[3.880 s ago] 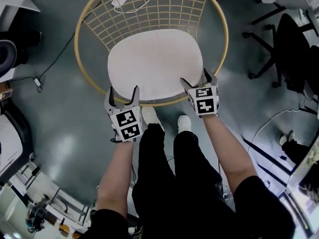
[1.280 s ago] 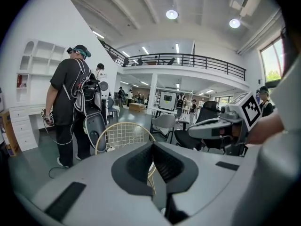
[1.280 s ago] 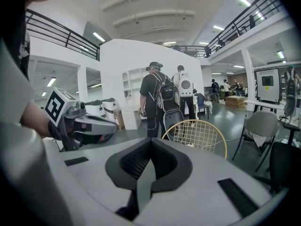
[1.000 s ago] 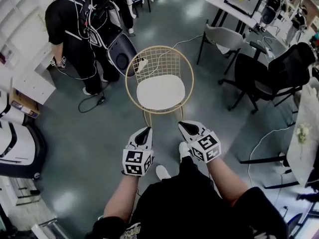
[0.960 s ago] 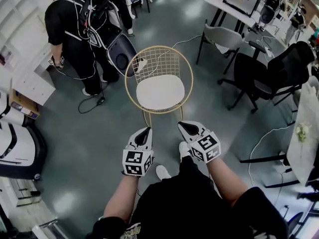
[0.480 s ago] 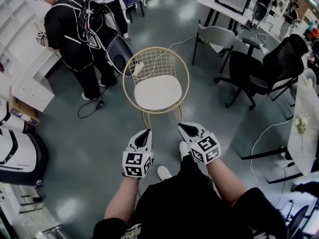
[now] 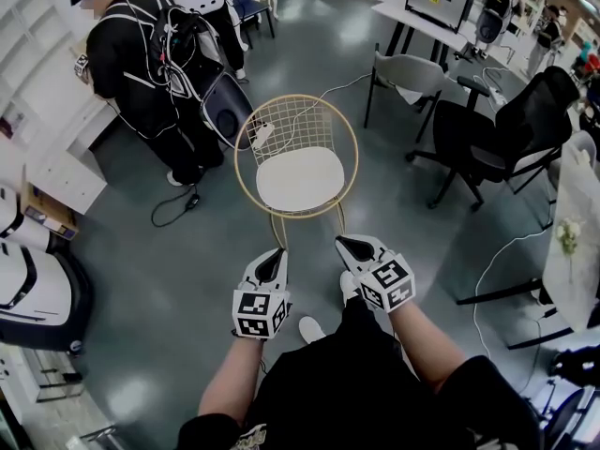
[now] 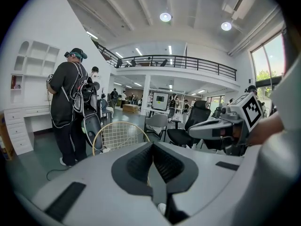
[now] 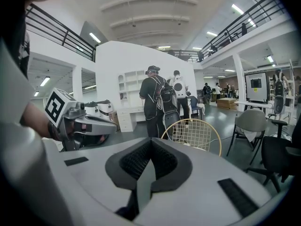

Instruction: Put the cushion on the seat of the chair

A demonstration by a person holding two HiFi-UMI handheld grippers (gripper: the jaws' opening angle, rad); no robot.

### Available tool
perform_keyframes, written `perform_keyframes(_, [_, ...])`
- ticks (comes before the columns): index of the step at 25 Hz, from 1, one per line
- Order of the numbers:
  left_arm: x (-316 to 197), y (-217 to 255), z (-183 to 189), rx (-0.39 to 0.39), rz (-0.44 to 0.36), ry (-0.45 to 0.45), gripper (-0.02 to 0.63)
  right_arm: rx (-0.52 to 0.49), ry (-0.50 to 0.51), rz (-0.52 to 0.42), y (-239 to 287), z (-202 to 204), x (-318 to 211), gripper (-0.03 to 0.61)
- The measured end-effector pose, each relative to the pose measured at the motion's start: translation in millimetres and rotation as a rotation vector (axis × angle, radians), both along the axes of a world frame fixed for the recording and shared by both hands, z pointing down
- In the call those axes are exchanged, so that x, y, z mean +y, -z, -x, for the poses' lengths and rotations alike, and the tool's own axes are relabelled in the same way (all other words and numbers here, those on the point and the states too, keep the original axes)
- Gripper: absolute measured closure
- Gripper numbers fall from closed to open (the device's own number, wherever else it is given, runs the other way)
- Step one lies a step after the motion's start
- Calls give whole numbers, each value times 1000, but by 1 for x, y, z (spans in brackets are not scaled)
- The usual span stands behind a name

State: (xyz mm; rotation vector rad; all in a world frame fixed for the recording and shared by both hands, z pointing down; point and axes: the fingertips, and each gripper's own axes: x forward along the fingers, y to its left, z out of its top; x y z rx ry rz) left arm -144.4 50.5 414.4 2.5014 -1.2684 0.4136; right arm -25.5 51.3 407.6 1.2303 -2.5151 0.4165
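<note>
the cushion (image 7: 300, 180) sits on the chair (image 7: 292, 125) seat. our left claw (image 7: 276, 255) and right claw (image 7: 345, 245) are both closed and empty, side by side just short of it.

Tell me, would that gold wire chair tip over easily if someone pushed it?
Probably light: the chair is open wire mesh on thin legs. A push high on its back might tip it; the smooth floor may let it slide instead.

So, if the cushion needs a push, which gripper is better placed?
Left, only slightly: the left gripper lines up nearer the cushion's middle; the right gripper sits toward its edge. Both are shut, empty.
</note>
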Motion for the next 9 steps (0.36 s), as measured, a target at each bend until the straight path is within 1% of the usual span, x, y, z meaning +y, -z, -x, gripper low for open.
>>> perform_keyframes(9, [3,2,-10,-6,-5,-1,597,0,5,-4,1,-10,2,566])
